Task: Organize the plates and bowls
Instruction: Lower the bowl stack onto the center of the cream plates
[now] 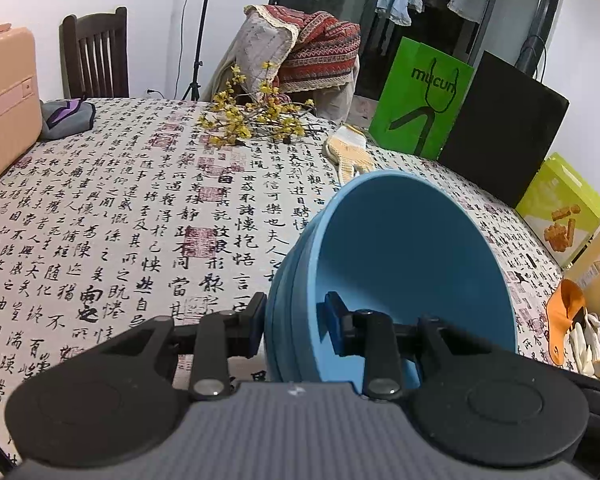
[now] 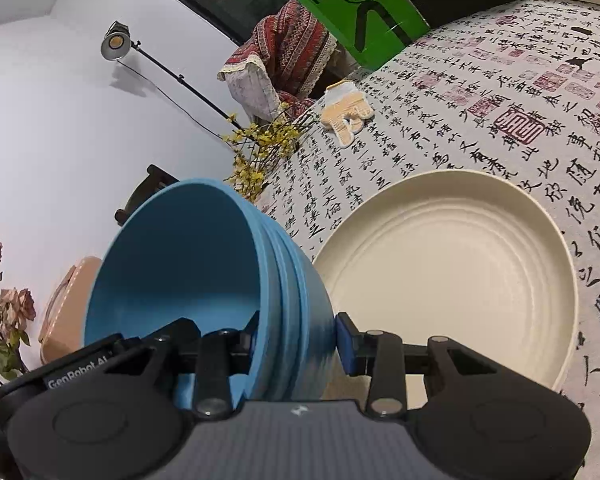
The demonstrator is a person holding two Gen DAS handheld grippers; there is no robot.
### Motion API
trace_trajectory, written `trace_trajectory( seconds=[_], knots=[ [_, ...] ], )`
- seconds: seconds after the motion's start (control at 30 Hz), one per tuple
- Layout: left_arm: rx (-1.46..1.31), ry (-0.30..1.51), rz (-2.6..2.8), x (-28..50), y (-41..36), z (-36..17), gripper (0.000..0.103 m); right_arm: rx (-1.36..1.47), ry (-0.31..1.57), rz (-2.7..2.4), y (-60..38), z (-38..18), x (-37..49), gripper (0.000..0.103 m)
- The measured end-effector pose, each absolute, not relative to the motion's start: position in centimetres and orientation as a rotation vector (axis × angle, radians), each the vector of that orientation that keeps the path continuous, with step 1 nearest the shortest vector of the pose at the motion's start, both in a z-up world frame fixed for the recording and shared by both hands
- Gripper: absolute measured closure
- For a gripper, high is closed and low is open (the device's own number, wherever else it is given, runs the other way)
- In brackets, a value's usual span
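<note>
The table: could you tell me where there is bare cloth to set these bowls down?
Widest bare cloth runs between the suitcase, flowers and blue bowls. Crowded: the right edge by the boxes and the plate.

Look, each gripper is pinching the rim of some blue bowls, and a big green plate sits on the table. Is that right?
Nearly. The plate is cream, not green, as the right wrist view shows. The left gripper and right gripper do each pinch blue bowls.

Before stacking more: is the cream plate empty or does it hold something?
Empty: the cream plate shows only its bare ringed surface on the tablecloth.
</note>
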State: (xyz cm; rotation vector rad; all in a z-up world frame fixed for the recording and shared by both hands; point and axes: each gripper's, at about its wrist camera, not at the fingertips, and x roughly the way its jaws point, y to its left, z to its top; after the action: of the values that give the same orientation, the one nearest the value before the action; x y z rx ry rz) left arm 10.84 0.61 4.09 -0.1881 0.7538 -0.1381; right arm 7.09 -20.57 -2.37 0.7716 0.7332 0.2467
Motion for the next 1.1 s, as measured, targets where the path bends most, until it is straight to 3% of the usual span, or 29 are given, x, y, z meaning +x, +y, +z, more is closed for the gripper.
trace_trajectory(
  seconds=[1.1],
  knots=[
    [-0.166, 0.833, -0.244, 13.2, -5.8, 2.0, 0.071, 0.817, 0.725, 0.115, -26.8, -4.2, 6.8, 0.067]
  ],
)
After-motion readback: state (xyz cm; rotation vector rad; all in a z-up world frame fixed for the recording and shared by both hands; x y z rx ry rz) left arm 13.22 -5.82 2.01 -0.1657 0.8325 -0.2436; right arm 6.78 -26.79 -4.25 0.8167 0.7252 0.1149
